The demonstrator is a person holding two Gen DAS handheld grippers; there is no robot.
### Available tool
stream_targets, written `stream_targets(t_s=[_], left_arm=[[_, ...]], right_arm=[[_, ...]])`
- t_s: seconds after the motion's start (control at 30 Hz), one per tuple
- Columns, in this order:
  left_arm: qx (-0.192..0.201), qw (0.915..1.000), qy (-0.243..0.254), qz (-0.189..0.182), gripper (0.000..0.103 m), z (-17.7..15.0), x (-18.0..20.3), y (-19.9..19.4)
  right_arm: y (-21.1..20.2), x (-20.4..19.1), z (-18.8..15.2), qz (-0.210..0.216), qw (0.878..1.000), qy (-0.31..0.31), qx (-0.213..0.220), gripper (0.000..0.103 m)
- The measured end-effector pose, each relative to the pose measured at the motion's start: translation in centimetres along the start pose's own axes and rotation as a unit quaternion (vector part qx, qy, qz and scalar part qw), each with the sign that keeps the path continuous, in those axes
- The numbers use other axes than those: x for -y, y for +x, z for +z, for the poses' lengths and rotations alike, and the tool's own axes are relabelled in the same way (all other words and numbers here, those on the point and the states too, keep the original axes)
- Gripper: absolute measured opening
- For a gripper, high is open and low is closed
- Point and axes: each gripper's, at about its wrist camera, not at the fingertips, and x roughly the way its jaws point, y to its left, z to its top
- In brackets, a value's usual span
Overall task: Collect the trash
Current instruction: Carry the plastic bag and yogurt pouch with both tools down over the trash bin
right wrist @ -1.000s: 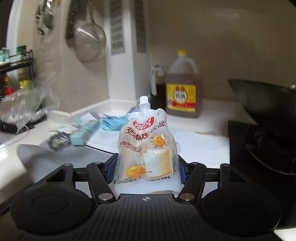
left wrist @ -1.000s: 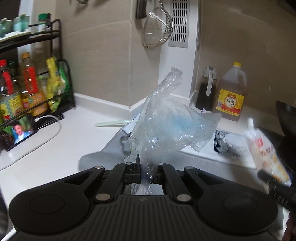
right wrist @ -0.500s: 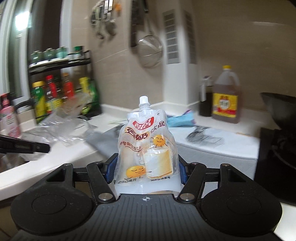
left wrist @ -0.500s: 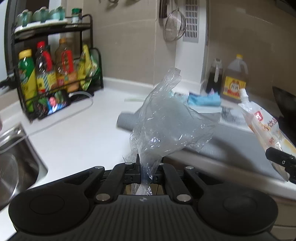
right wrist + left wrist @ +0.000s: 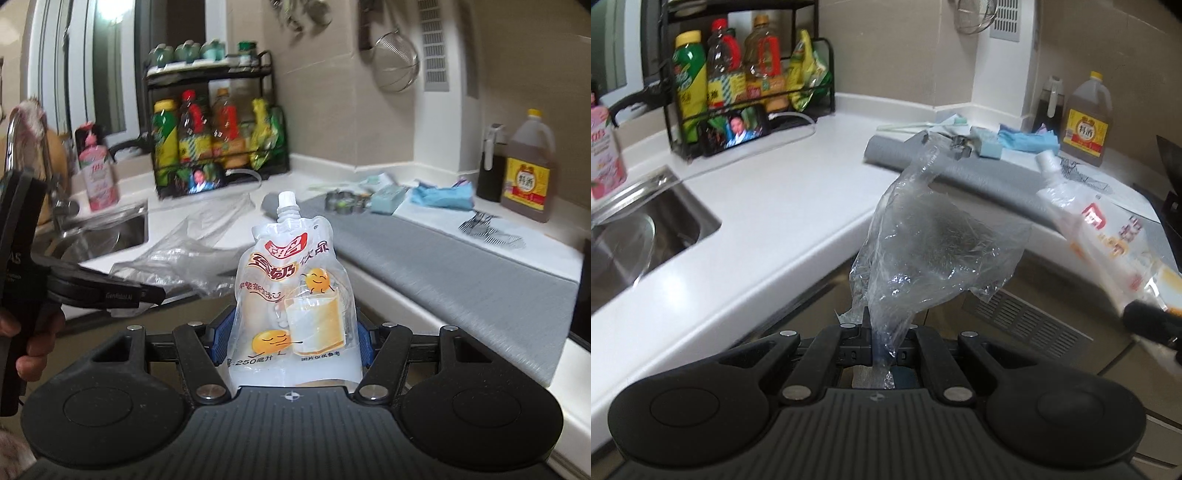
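My left gripper (image 5: 881,341) is shut on a crumpled clear plastic bag (image 5: 934,251) that stands up from the jaws, held in the air in front of the counter edge. My right gripper (image 5: 293,341) is shut on an empty white drink pouch (image 5: 295,291) with a spout and yellow cartoon faces, held upright. The pouch also shows at the right of the left wrist view (image 5: 1108,243). The left gripper and its bag (image 5: 184,254) show at the left of the right wrist view.
A white L-shaped counter (image 5: 783,206) holds a grey mat (image 5: 990,177), a blue cloth (image 5: 1027,140), an oil jug (image 5: 1086,122) and a bottle rack (image 5: 746,81). A steel sink (image 5: 639,236) lies at the left. A cabinet vent (image 5: 1027,325) is below the counter.
Both grippers have pulled back from the counter and away from the wall, each with its trash still held. The sink and cabinet front have come into view.
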Motion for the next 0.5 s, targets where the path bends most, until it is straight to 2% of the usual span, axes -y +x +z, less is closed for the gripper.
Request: stream_targets(t_s=[0.27,0.5], left_arm=[[-0.03,0.9995,0.009,0.005,0.002,-2.0,-0.4,0.6],[-0.041,0.9991,0.01,0.001,0.002,-2.4,-0.4,1.0]], right_arm=[[2.2,-0.4,-2.3,-0.007,0.999,-0.006,-0.049,0.065],[2.7,-0.8,-2.9,-0.003,0.998,-0.013,-0.062,0.065]])
